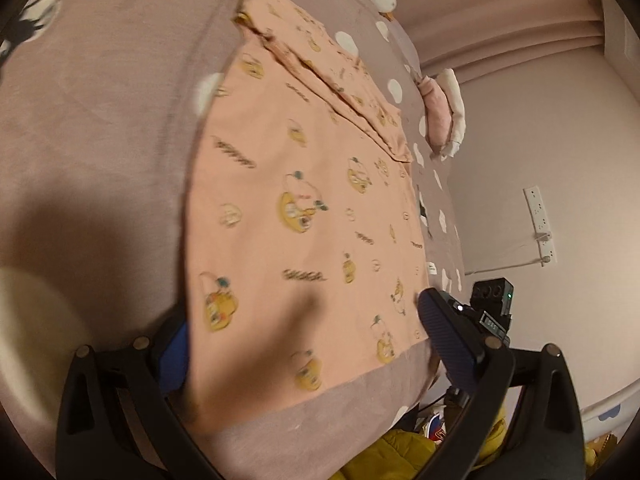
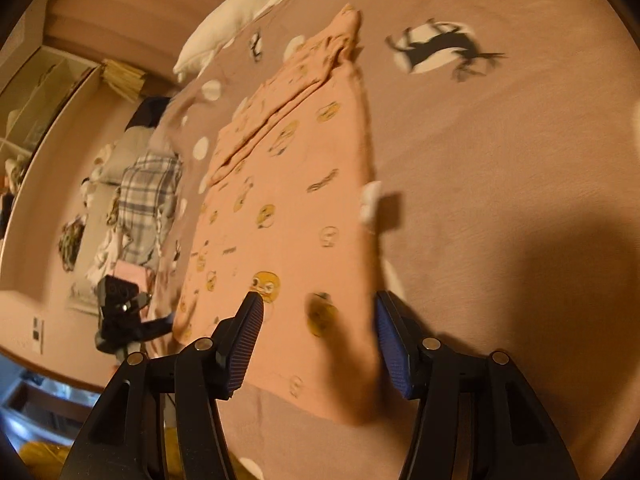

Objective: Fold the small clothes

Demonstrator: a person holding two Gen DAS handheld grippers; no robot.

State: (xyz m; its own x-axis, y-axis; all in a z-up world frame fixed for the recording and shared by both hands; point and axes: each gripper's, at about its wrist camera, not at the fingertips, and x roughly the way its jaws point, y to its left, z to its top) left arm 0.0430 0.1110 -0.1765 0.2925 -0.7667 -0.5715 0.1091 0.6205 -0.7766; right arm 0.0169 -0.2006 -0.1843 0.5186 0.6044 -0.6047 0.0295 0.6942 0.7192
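Mauve spotted bedspread (image 1: 100,120) carries the peach garment (image 1: 304,208), long axis running far from both grippers; right gripper (image 2: 318,344), jaws wide, straddles its near-right corner, left gripper (image 1: 304,344) likewise wide.

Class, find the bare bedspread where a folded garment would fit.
Bare bedspread lies beside the shirt's long edge in the left view, and a strip below its hem. Crowded near the pillow and folded sleeve.
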